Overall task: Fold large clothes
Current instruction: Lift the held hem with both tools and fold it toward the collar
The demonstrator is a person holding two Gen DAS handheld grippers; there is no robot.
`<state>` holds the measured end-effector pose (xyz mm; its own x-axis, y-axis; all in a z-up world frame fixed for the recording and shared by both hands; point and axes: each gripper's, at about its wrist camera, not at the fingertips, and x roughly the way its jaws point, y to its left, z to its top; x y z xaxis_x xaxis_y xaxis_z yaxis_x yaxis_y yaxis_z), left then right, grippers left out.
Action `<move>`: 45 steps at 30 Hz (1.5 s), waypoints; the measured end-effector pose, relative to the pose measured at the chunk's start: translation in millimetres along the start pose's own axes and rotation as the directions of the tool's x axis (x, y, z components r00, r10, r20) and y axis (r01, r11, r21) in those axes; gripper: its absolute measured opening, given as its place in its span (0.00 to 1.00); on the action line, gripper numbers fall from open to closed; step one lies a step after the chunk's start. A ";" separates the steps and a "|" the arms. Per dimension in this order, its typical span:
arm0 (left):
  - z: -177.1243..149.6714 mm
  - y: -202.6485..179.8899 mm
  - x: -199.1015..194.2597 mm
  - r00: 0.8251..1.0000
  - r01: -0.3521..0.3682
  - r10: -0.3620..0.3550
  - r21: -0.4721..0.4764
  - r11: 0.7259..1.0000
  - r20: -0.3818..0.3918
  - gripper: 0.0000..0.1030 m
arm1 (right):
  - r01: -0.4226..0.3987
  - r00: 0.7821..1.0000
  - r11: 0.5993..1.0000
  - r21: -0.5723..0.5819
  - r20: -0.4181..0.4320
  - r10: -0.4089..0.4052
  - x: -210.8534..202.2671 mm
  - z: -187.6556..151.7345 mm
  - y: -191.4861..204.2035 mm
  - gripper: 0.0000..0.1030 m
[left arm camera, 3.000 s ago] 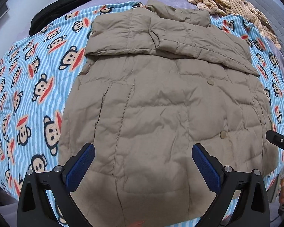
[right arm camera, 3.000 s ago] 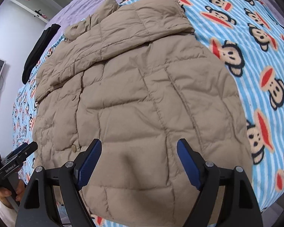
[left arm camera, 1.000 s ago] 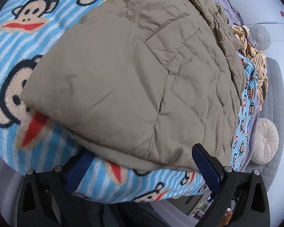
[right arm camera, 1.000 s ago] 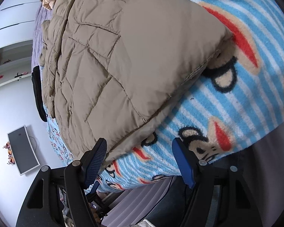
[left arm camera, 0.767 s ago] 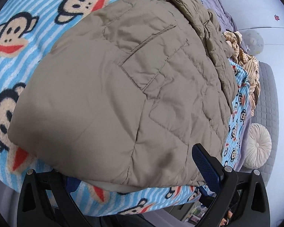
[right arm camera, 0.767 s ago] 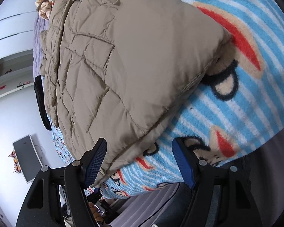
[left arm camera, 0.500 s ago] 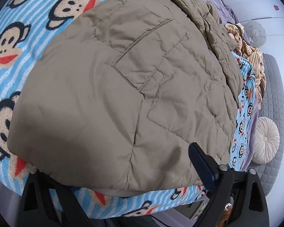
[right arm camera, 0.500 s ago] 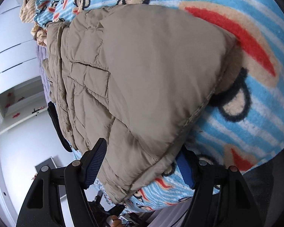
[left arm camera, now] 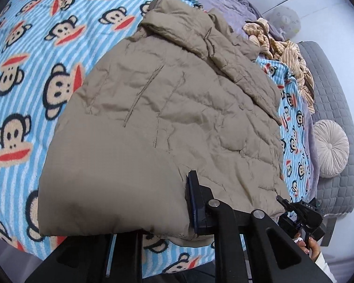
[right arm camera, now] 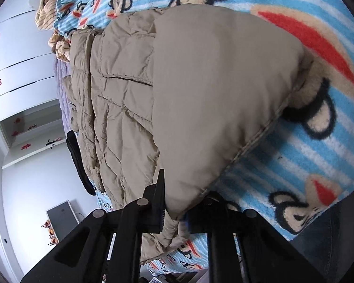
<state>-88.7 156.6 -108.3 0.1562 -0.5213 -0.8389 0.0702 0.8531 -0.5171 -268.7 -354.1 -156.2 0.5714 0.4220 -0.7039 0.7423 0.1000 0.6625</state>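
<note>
Both wrist cams are looking steeply down, v. close, from the near bed edge; both are sharing the tan jacket (left arm camera: pixel 167 122) (right arm camera: pixel 200 94) and monkey blanket (left arm camera: pixel 23 75) (right arm camera: pixel 306 165).

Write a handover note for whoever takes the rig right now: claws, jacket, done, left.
Left claw: closing on the near hem of the tan puffer jacket, fabric between the pads.
Right claw: shut on the hem at the jacket's other near corner.
Jacket: lies on the monkey-print blanket, collar end away from the claws; the sleeves look already folded across the upper part.
Done: both bottom corners gripped.
Left: likely lift the hem and carry it toward the collar to fold the jacket in half, then release and flatten.
</note>
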 end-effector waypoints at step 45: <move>318.1 -106.1 78.6 0.915 -0.265 0.222 0.088 0.960 0.336 0.13 | 0.127 0.991 0.675 -0.727 0.068 -0.114 124.6 178.4 378.6 0.09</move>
<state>229.5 32.1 -65.3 0.4893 -0.2804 -0.8258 0.1123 0.9593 -0.2592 145.9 -424.4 -38.8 0.5055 0.3459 -0.7905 0.3194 0.7760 0.5438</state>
